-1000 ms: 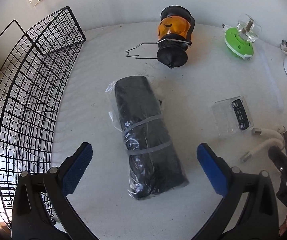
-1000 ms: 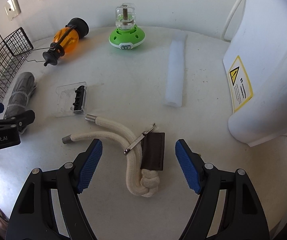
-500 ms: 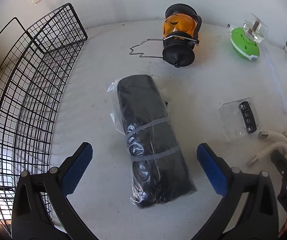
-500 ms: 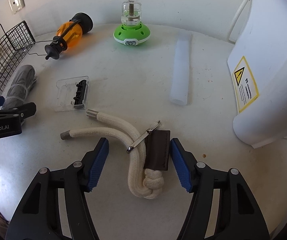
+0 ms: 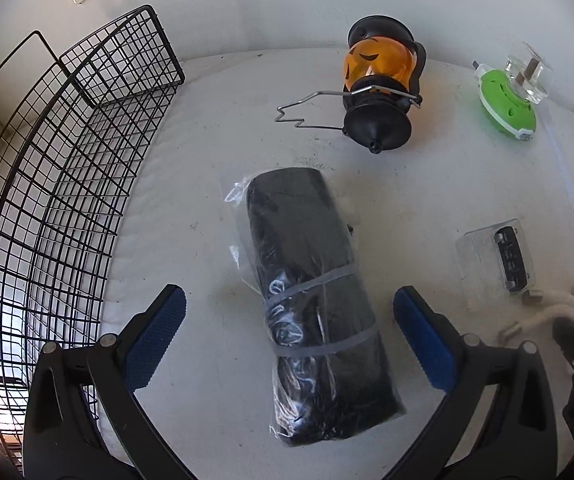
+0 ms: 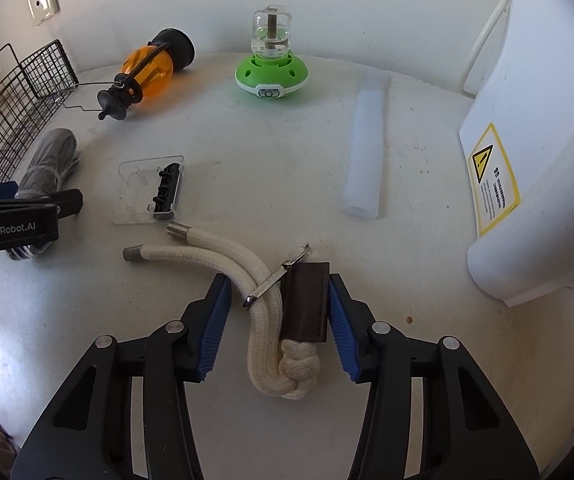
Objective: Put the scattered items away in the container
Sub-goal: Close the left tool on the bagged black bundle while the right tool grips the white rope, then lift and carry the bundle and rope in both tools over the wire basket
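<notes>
White worktop (image 6: pixel 287 168) against a plain wall with sockets, black wire basket (image 5: pixel 59 184) at its left edge, nothing visible inside it so far. Right gripper (image 6: pixel 279 320) is tilted down over the cream rope (image 6: pixel 263 320) with its brown leather tag (image 6: pixel 305 300) and metal clip (image 6: pixel 271 280); its fingers are closing, rope and tag sit between the blue pads, right pad looks at the tag's edge, left pad not yet on the rope. Left gripper (image 5: pixel 287 340) has its fingers spread wide, straddling the black roll in clear plastic (image 5: pixel 315 300), nothing gripped. Further out: clear case with black insert (image 6: pixel 151 190), orange lantern (image 6: pixel 147 72) on its side near the basket, green-based dome gadget (image 6: pixel 271 68), white tube (image 6: pixel 365 156), white machine housing (image 6: pixel 535 152) at right. Risks: pads may catch only the tag or clip, so the rope swings or slips on lift; the free rope ends lie just beside the clear case and could drag it; the slick plastic wrap could slide out of the left fingers; both tools are close enough to bump heading for the basket.
</notes>
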